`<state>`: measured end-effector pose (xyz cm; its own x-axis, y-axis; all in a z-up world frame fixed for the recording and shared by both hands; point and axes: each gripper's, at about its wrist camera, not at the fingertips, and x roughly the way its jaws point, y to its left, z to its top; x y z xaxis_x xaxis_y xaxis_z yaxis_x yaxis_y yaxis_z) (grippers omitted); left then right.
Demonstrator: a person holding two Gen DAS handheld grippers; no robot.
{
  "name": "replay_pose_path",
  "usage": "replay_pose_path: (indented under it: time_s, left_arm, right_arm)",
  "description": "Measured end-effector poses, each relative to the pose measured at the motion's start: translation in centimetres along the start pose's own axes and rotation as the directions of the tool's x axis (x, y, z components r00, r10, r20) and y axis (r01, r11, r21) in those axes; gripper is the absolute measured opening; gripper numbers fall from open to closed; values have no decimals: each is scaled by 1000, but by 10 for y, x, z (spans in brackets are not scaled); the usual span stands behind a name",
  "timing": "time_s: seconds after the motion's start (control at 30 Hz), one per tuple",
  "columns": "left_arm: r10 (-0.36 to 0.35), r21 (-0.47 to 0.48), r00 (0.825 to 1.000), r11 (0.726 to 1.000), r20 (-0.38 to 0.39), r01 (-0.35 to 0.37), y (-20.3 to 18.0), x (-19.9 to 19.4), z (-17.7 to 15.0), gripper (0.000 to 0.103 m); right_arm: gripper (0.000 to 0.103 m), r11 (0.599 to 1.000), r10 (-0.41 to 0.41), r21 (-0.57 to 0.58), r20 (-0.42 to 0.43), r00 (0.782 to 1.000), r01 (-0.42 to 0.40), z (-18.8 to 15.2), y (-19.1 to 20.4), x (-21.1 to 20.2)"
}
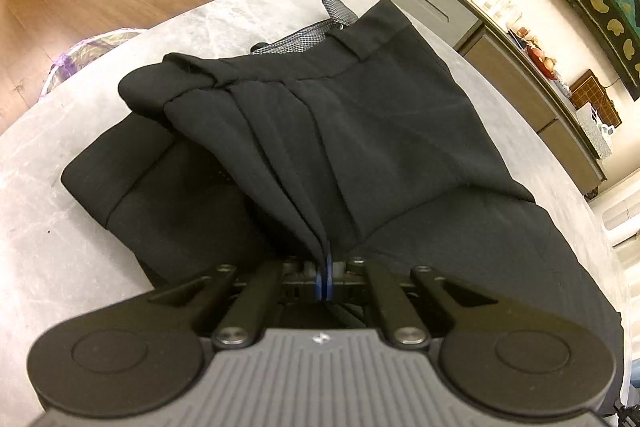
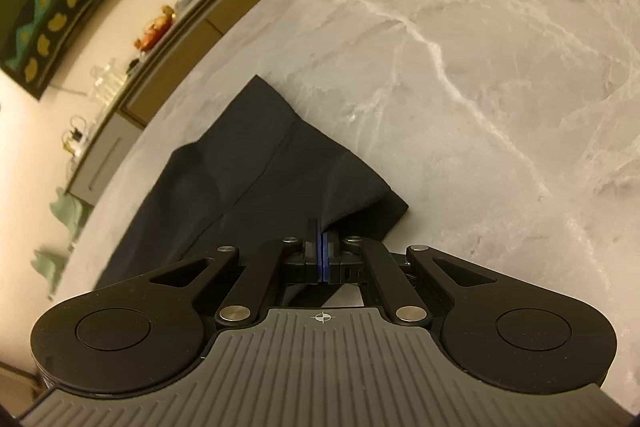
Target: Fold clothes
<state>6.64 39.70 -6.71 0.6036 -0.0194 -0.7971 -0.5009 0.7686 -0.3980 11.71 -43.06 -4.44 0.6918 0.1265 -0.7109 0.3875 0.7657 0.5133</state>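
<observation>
Nearest the left wrist camera, the left tongs [image 1: 325, 273] are pressed together, pinching a gathered pleat of the black trousers [image 1: 360, 131]. Those trousers lie on the grey marble counter [image 1: 36, 267], partly doubled over themselves, waistband and mesh lining at the far end. On the other side, the right tongs [image 2: 323, 247] are likewise closed, nipping an edge of the same dark fabric [image 2: 240, 171] just above the counter [image 2: 480, 107].
</observation>
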Motion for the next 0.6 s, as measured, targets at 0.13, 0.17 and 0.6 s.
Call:
replay_pose_path:
  time_s: [0.13,0.17,0.6]
  left_arm:
    - [-19,-16,1000,1000,12,19,2,-6,0,7]
    - [-22,-23,1000,999,14,22,4,-8,0,7]
    - [-9,-29,1000,1000,-4,9,4,-8,-7,7]
  right_arm:
    - [20,999,-30,-26,48,998,32,1,-1,-21]
    - [21,999,-39,-22,63,997,41,1,-5,-27]
    - [28,989,-49,-133,75,996,59,-14,15,-12]
